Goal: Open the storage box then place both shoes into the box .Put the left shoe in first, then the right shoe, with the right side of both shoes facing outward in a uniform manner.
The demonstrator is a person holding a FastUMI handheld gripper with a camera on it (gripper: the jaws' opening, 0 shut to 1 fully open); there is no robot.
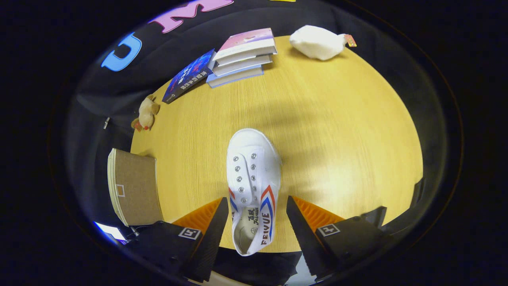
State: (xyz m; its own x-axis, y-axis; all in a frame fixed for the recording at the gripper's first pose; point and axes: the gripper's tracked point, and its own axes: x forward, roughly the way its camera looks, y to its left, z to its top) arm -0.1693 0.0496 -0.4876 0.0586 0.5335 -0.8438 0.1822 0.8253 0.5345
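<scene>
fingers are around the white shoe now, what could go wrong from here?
1. The white canvas shoe with red and blue stripes lies between the open fingers with its heel end past the edge of the yellow wooden table; a clumsy close could tip it off.
2. A gap shows on both sides of the shoe, so an off-centre close may twist it.
3. The brown cardboard storage box sits beside the fingers; a swing could hit it.

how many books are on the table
4. Three sit stacked at the table's far edge; a dark blue book leans against the stack's side, beside a small plush toy. More could be hidden under the stack. The open gripper straddles the shoe.
</scene>
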